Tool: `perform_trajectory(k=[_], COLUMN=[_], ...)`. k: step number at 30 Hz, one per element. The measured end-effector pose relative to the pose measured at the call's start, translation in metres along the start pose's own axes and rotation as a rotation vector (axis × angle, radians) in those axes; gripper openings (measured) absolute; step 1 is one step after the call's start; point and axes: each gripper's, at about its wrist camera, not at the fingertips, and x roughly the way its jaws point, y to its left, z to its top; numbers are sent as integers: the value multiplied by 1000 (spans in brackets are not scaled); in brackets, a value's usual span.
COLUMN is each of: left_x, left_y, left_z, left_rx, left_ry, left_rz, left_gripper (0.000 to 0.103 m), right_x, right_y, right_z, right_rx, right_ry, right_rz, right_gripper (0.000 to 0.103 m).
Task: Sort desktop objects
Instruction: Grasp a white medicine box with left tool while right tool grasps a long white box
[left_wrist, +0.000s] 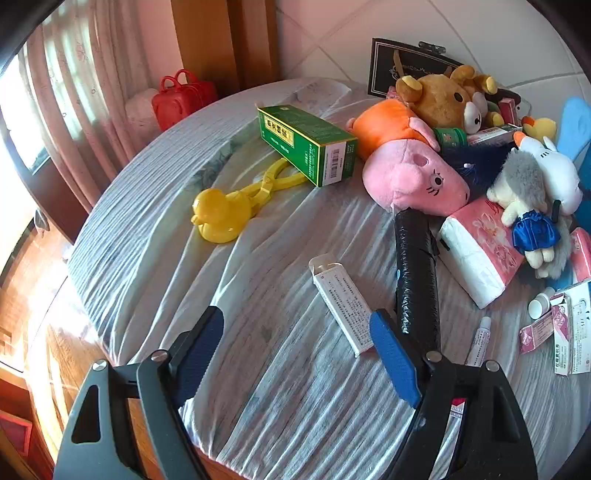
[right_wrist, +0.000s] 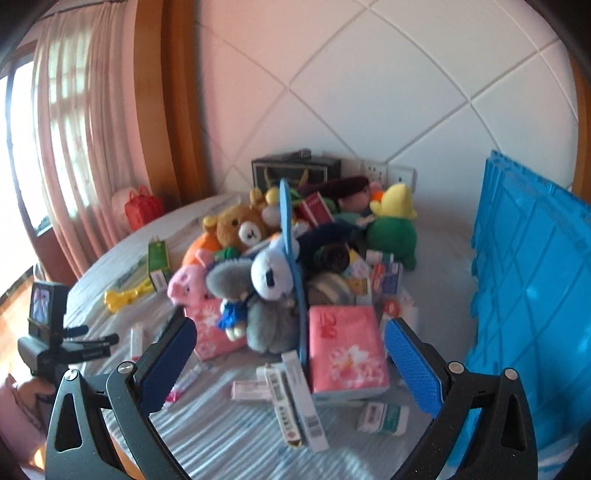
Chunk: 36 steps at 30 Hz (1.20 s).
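Heaped at the far side of a table (left_wrist: 155, 206) under a rumpled striped cloth: a pile of plush toys, boxes and tissue packs. Frontmost, a pink pig plush (left_wrist: 413, 181), snout toward the right, orange body behind it; a brown bear plush (left_wrist: 439, 96) above; a white-and-grey doll in a blue dress (left_wrist: 532, 206) lying across a pink floral tissue pack (left_wrist: 480, 251). Set apart to the left, a green carton (left_wrist: 310, 144), long axis running from the far left toward the near right, barcode end facing the camera, print too small to read. Just in front of it, a yellow duck-shaped clamp (left_wrist: 225, 210), handles tucked under the carton, duck head pointing near-left. Nearer still, a white medicine box (left_wrist: 343, 306) with dense unreadable text, lying diagonally, its open flap at the far end; beside it a black roll (left_wrist: 415, 273), long axis almost straight toward the camera.

Left gripper (left_wrist: 299, 354) hovering over bare cloth, jaws spread wide, nothing between them. Right gripper (right_wrist: 291, 365) likewise wide apart, empty, facing a second pink tissue pack (right_wrist: 347, 350) and small boxes; red characters on the pack blurred.

To the right, a blue plastic crate (right_wrist: 532, 273) on edge. Beyond the table, a red case (left_wrist: 183, 96), pink curtains, white tiled wall.
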Motion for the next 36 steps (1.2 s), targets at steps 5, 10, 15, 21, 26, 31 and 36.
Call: perform_trajectory(k=[5,10,15,21,26,31,36], left_x=[29,64,58,35,7,-17,-50], left_y=[-8,-22,-25,-17,-18,-34,-60], left_z=[16,15,4,-5,2,3,1], left_rx=[-5,26,70,71,76,114,169], left_ry=[12,129,111,89,34,-11,-64], left_rz=[-41,-101,-119,-126,-145,-182,-236], left_gripper=[80,44,27,27,27,27,27], right_x=[36,50,60,73,86,103,98], right_y=[-6,-16,-18,-25,-27,-28,-17], right_z=[-40,-64,-73,-75,-78,-83,-82], right_rx=[32,79,92,125,133,123,99], right_ry=[176,272,309,367,399,447,438], right_rz=[-74,-129,-140,-107,-97,-95,-35], right_gripper=[103,103,103,103,95,38,18])
